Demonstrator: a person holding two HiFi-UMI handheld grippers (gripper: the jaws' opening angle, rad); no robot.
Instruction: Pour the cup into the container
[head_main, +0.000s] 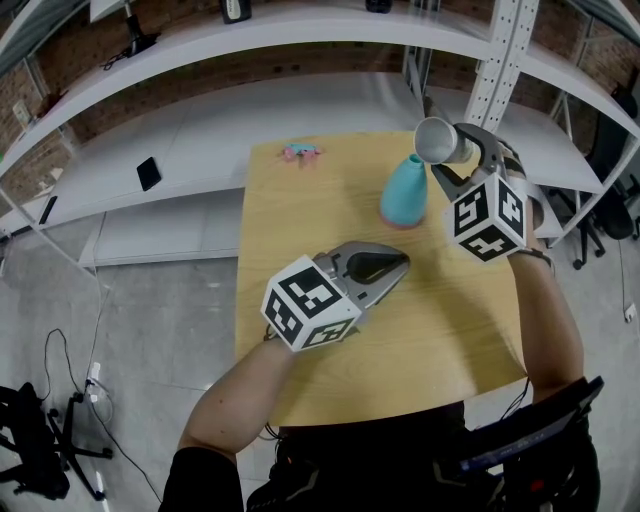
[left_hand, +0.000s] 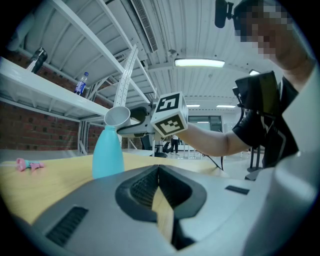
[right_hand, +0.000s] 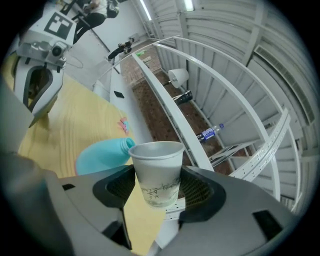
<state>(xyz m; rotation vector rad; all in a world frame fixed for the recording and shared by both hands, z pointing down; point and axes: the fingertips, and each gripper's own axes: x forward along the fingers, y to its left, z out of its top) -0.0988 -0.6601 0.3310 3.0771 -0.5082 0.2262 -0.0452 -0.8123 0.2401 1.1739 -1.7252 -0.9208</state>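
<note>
Right gripper (head_main: 452, 152) clamped on the paper cup (head_main: 433, 139); cup tipped sideways, rim right at the mouth of the teal container (head_main: 405, 192) (upright on the wooden table (head_main: 300, 220)). Left gripper (head_main: 392, 264) jaws pressed together, nothing between them, near the container.

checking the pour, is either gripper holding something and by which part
The right gripper holds the paper cup by its lower side wall. The left gripper is shut, empty.
</note>
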